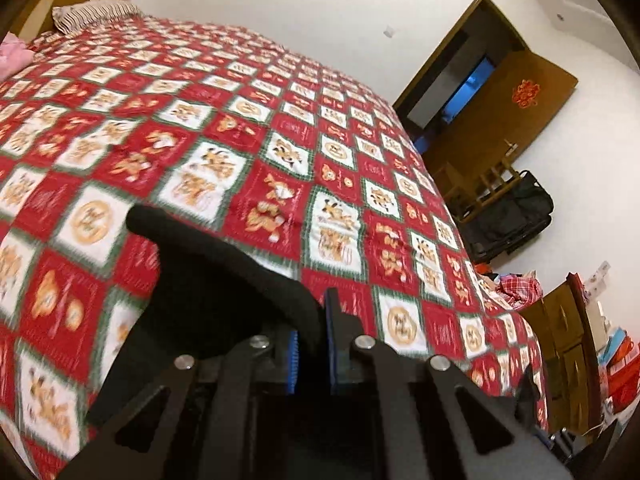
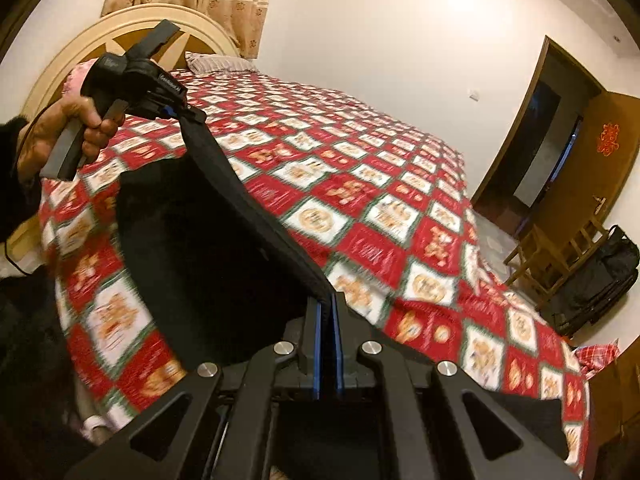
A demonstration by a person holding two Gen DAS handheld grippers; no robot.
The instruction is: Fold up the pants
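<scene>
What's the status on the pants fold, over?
Left gripper and right gripper both shut on the black pants. Waistband stretched between them, lifted above the bedspread. Nothing in the way.

Black claws, blue-lined fingers

Right claw [image 2: 328,312]: matte black linkage, silver round pins. Left claw [image 2: 176,106]: grey trigger handle; dark fuzzy sleeve [image 2: 12,184].

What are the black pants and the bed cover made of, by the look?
Black pants: soft matte knit or fleece, probably; no sheen, drapes limply, with a flat stitched waistband stretched between the left gripper and the right gripper. Bed cover: thin printed woven cloth, likely cotton; matte, lies flat with faint creases.
</scene>
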